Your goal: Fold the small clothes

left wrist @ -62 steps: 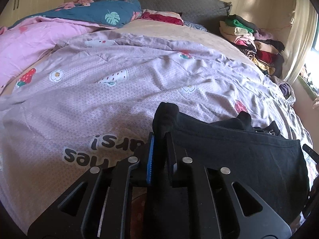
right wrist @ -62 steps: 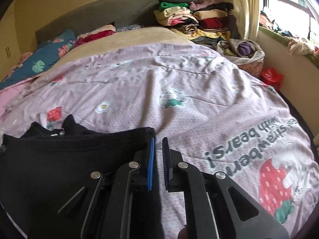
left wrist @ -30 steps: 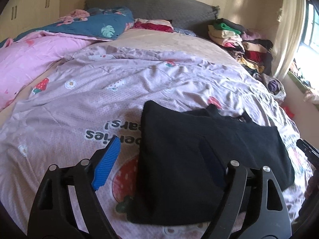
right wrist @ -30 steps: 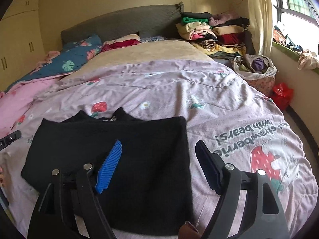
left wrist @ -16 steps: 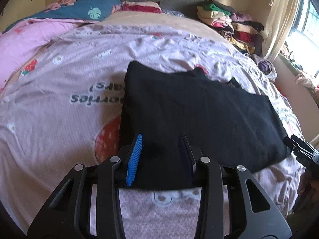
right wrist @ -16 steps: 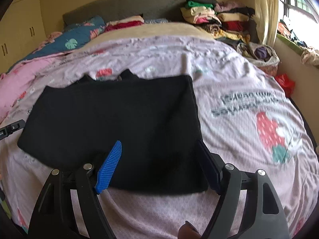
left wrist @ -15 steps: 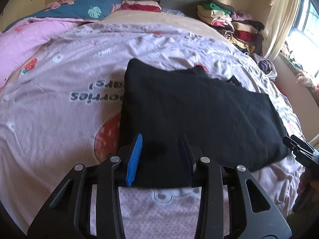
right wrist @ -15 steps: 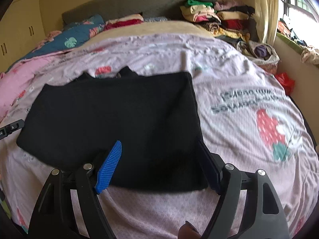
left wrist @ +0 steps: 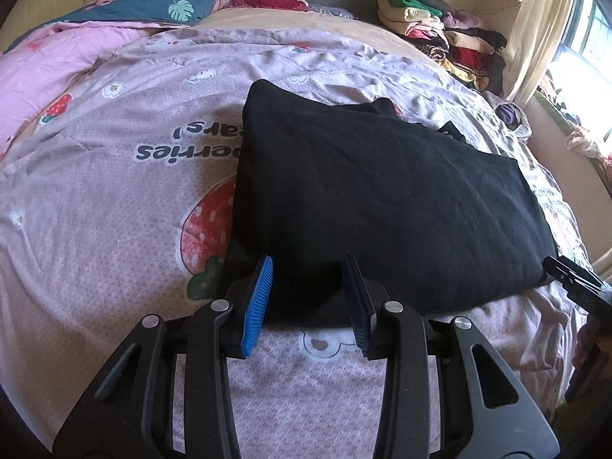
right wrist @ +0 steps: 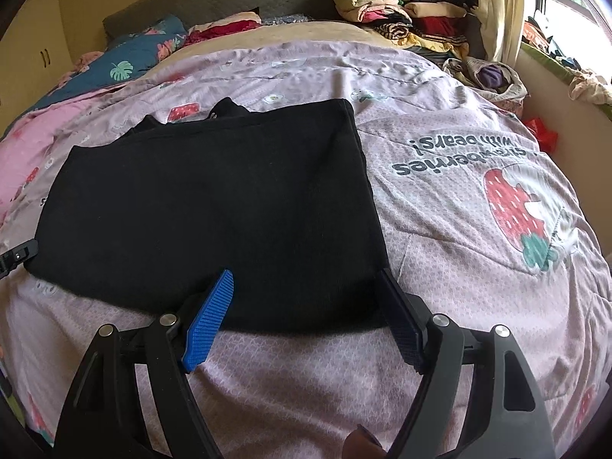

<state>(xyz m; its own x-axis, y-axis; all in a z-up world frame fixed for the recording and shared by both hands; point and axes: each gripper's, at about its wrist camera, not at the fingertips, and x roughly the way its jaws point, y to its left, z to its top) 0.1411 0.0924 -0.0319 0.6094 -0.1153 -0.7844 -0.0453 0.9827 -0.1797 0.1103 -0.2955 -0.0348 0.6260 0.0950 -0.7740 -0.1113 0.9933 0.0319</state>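
Observation:
A black garment lies flat, folded into a wide rectangle, on the lilac strawberry-print duvet. It also shows in the right wrist view. My left gripper is open and empty, its fingers straddling the garment's near left edge. My right gripper is open wide and empty, its fingers at the garment's near right edge. The right gripper's tip shows at the far right of the left wrist view.
A pile of folded clothes stands at the head of the bed on the right. Pink and blue bedding lies at the back left. A basket of clothes and a window sill are on the right.
Both grippers let go of the garment, opened, and drew back to its near edge. The left jaws have since narrowed partway. The garment now lies flat.

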